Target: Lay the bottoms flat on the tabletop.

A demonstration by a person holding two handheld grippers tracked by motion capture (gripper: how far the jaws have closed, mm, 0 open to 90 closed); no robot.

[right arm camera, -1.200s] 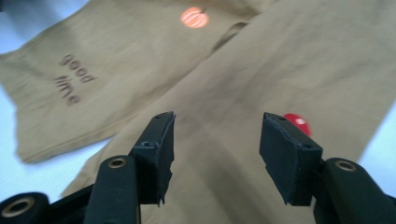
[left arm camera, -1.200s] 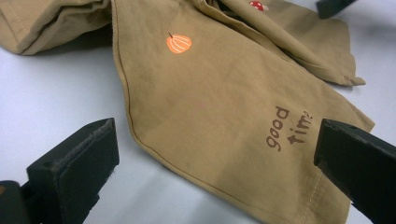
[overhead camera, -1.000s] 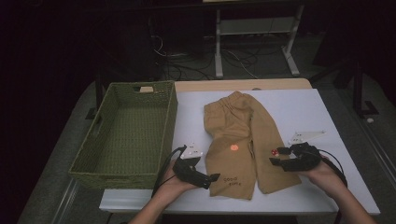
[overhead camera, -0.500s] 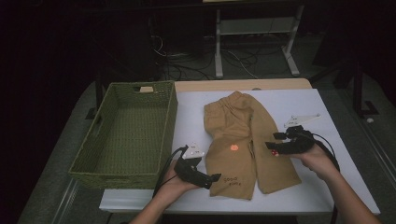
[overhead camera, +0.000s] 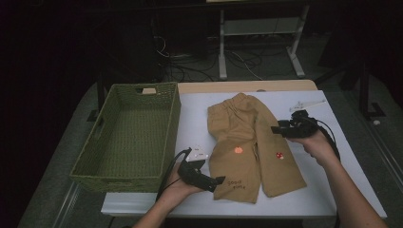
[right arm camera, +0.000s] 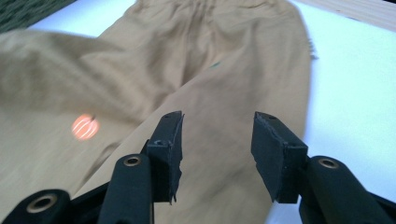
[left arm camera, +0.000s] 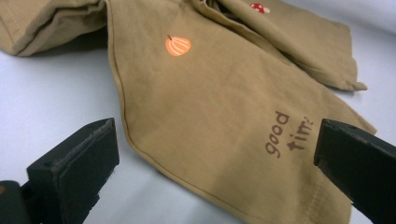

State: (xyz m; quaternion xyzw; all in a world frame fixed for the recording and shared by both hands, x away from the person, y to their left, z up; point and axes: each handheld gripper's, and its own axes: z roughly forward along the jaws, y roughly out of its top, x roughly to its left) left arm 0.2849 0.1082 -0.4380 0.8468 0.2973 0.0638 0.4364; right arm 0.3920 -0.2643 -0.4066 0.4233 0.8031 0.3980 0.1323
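Note:
A pair of small tan trousers [overhead camera: 252, 142] lies flat on the white table [overhead camera: 192, 121], waistband at the far end. An orange pumpkin patch [left arm camera: 178, 45] and the words "good time" [left arm camera: 285, 137] mark one leg. My left gripper [overhead camera: 219, 181] rests by that leg's hem, open, with the cloth edge [left arm camera: 210, 107] lying between and beyond its jaws. My right gripper [overhead camera: 274, 129] hovers at the outer edge of the other leg, pointing at the trousers [right arm camera: 224, 88]. Its jaws have just been closing, but a gap remains and nothing is pinched between them [right arm camera: 215, 135].
A green woven basket [overhead camera: 173, 123] stands to the left of the trousers, close to my left hand. Behind the table's far wooden edge [overhead camera: 247, 86] are cables and a white metal frame [overhead camera: 294, 52] on the dark floor.
My right gripper has moved away from the person, up along the outer trouser leg toward the waistband, and its jaws look narrower. The left gripper and the trousers have stayed put.

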